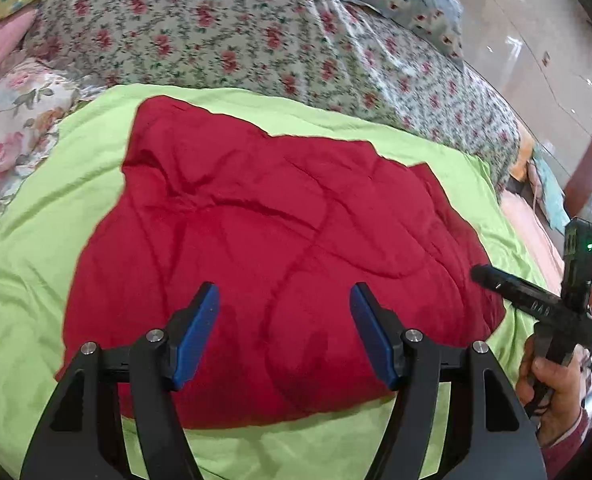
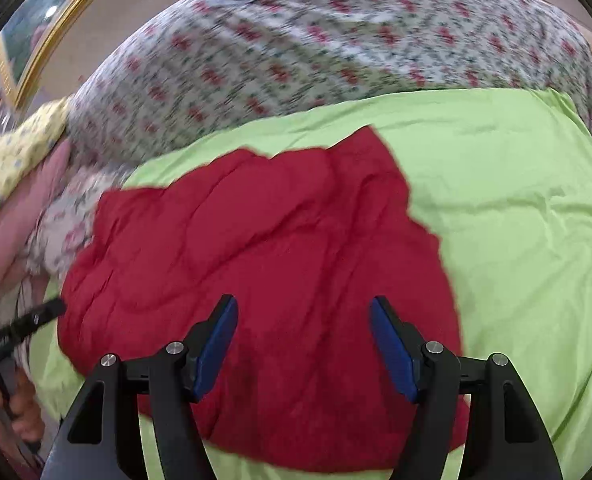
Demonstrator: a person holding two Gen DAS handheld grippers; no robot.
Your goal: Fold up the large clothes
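A large red garment (image 1: 264,248) lies folded into a rumpled block on a lime green sheet (image 1: 24,280). It also shows in the right wrist view (image 2: 264,256). My left gripper (image 1: 284,296) is open and empty, hovering above the garment's near part. My right gripper (image 2: 303,308) is open and empty, also above the garment's near part. The right gripper also shows at the right edge of the left wrist view (image 1: 479,272), just beside the garment's right edge. The left gripper shows at the left edge of the right wrist view (image 2: 52,308), by the garment's left edge.
The green sheet (image 2: 515,200) covers the near part of a bed. A floral quilt (image 1: 224,28) fills the far part. Pillows (image 1: 12,128) lie at the left. The bed's right edge (image 1: 535,216) drops to a shiny floor (image 1: 543,40).
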